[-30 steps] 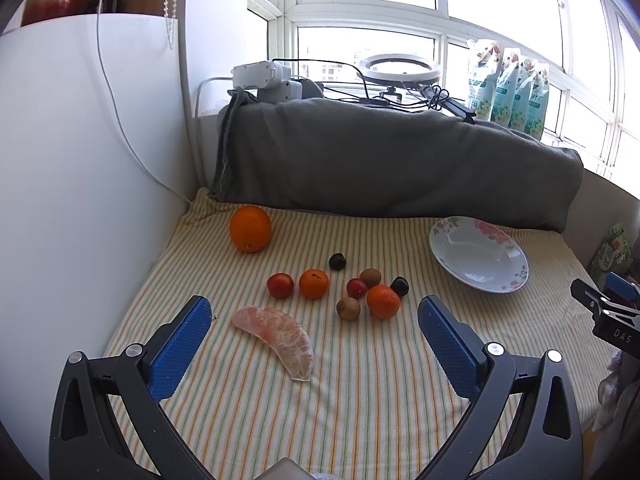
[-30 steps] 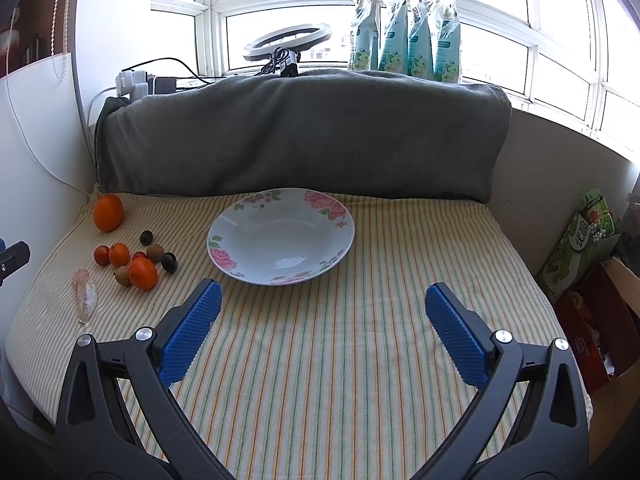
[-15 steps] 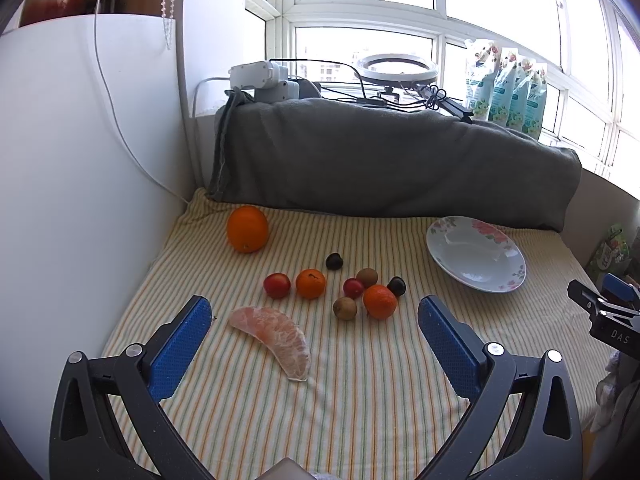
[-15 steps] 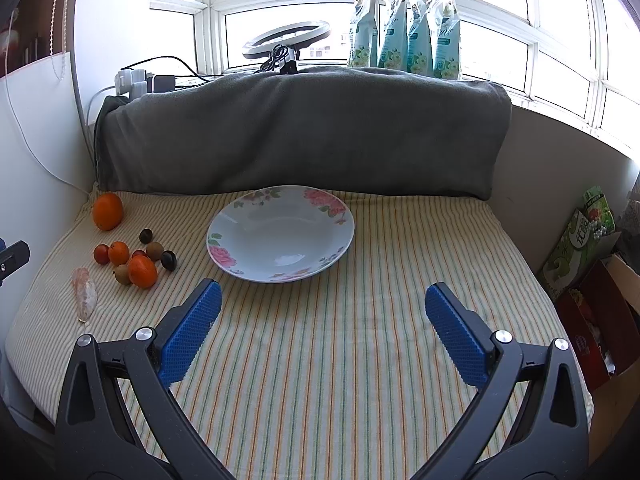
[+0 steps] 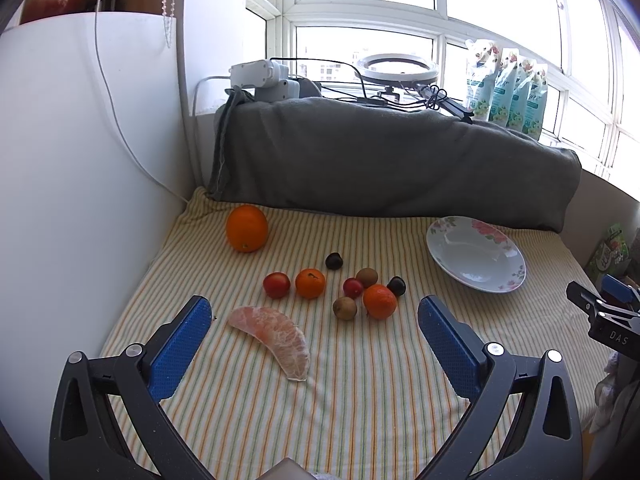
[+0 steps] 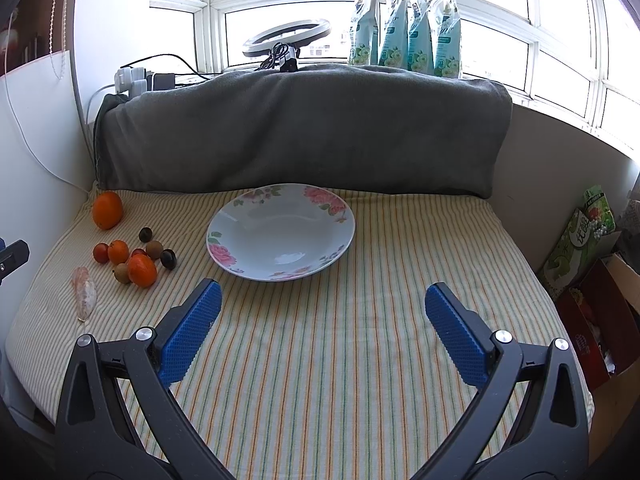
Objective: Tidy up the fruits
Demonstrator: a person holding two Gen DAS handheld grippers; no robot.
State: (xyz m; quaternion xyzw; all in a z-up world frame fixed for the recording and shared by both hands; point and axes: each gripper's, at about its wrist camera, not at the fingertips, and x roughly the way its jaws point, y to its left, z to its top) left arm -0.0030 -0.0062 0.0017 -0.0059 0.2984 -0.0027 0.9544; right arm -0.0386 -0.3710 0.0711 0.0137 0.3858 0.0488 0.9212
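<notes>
Fruits (image 5: pixel 332 284) round and glossy on striped cloth (image 5: pixel 360 380), glazed floral plate (image 6: pixel 280 236), both hand-held grippers (image 5: pixel 314 332) (image 6: pixel 320 320) released

The left gripper (image 5: pixel 314 320) is wide open, and its blue fingers (image 5: pixel 180 344) hold nothing. Between them, a peeled pink fruit slice (image 5: pixel 272 336) lies on the striped cloth (image 5: pixel 360 400). Farther back sits a bunch of small fruits: a red one (image 5: pixel 276 285), a little orange one (image 5: pixel 310 283), another small red one (image 5: pixel 353 287), two brown ones (image 5: pixel 344 308), two dark ones (image 5: pixel 333 261) and one more little orange one (image 5: pixel 380 301). A big orange (image 5: pixel 246 228) sits alone at the back left. A flowery plate (image 5: pixel 476 254) rests on the right, with nothing in it. A grey blanket (image 5: pixel 380 160) is bunched up behind. The right gripper (image 5: pixel 600 312) peeks in at the right edge.
</notes>
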